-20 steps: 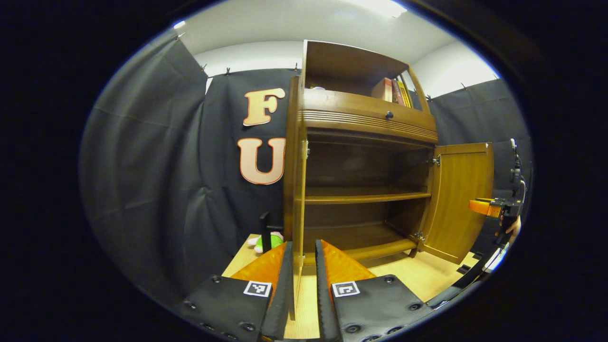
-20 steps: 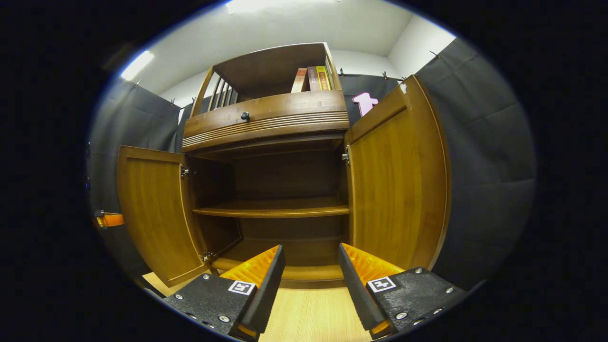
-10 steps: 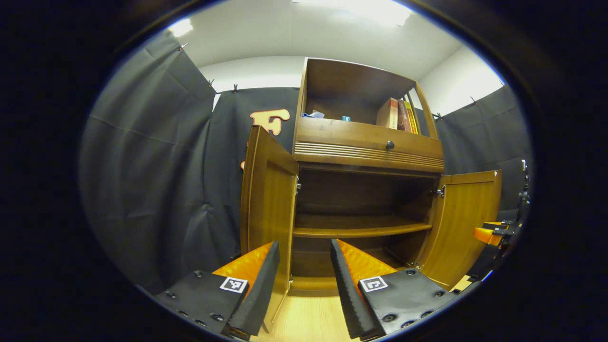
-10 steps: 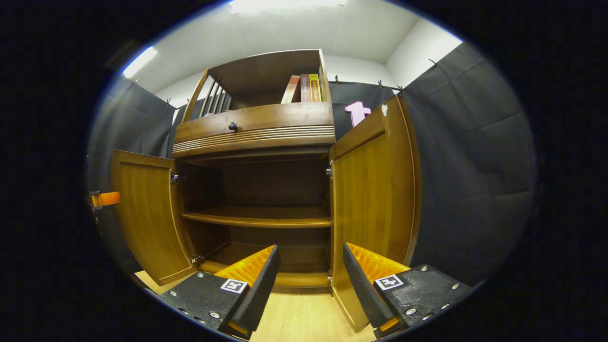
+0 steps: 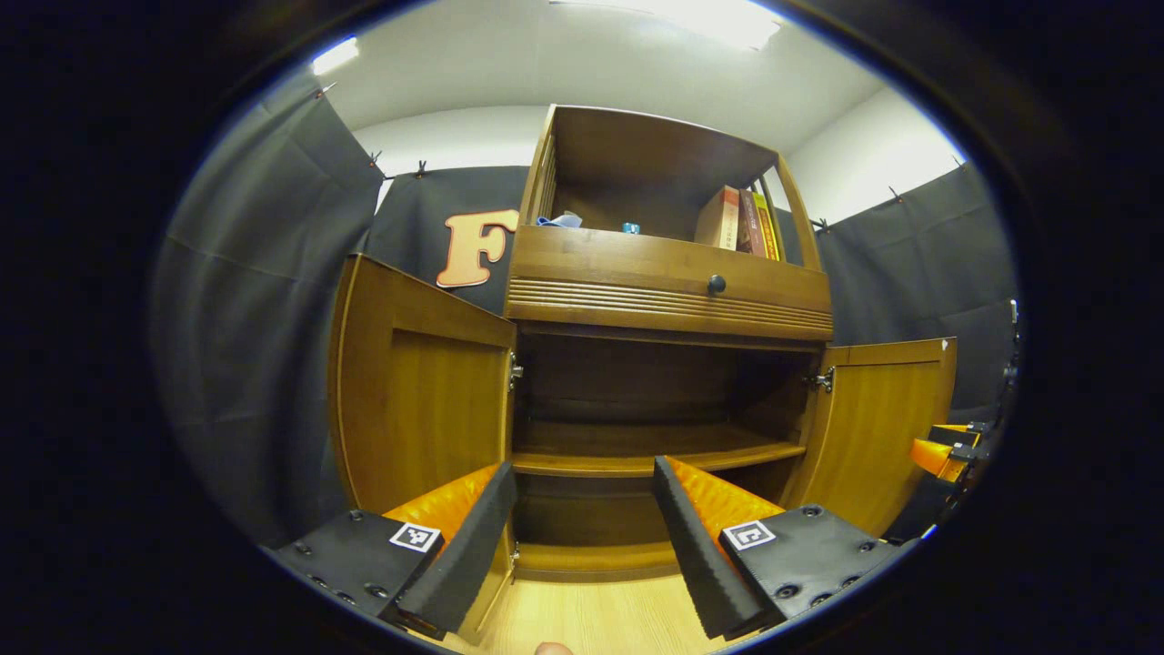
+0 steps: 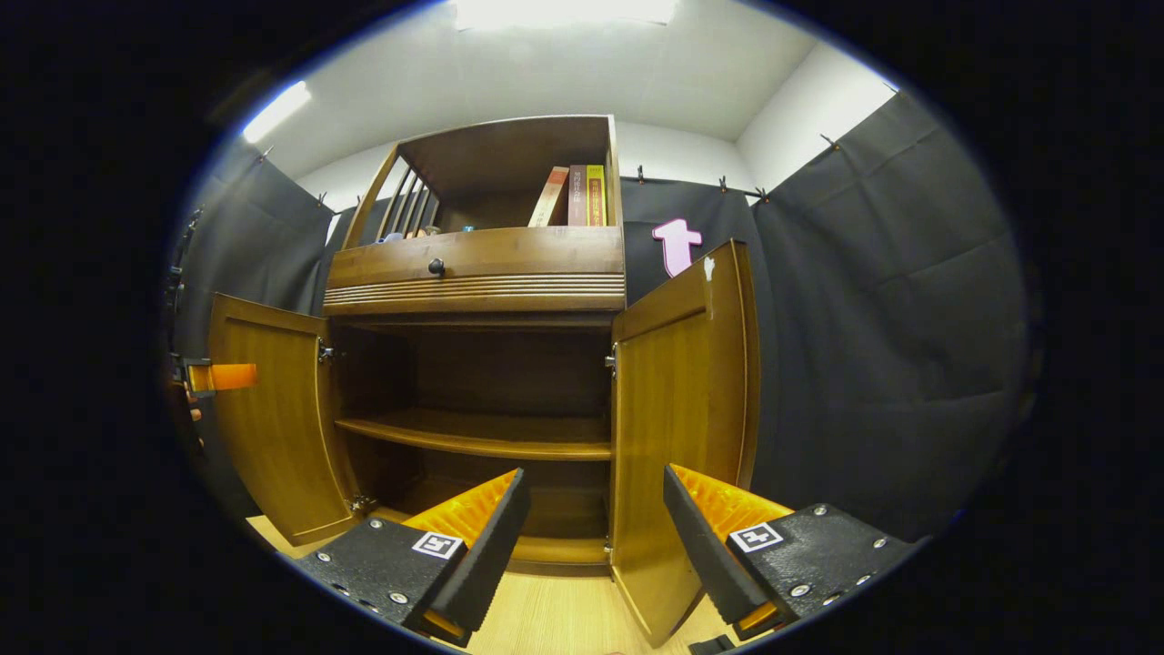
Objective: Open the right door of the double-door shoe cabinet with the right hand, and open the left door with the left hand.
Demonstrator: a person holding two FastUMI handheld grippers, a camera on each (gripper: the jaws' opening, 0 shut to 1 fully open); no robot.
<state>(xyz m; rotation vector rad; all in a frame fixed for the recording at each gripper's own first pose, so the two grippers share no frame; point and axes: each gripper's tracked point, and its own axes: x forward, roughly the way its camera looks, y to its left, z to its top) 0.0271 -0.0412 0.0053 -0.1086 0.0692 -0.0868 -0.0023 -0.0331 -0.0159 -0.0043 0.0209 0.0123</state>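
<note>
The wooden shoe cabinet (image 5: 668, 287) stands ahead with both lower doors swung wide. In the left gripper view the left door (image 5: 418, 418) angles out just beyond my left gripper (image 5: 582, 466), which is open and holds nothing. The right door (image 5: 882, 428) hangs open at the right, with my other gripper (image 5: 946, 450) past it. In the right gripper view the right door (image 6: 682, 428) stands edge-on behind my open right gripper (image 6: 595, 473), untouched. The left door (image 6: 273, 418) is open at the far left, and the left gripper (image 6: 223, 376) pokes out beside it.
Above the doors a drawer with a dark knob (image 5: 717, 284) runs across the cabinet. Books (image 5: 741, 218) lean in the top shelf. An inner shelf (image 5: 637, 455) crosses the open compartment. Light wood floor (image 5: 582, 619) lies below, and black cloth walls close in on both sides.
My left gripper let go of the left door's edge, opened wide and drew back, turning right. The left door now stands further open. My right gripper backed away a little.
</note>
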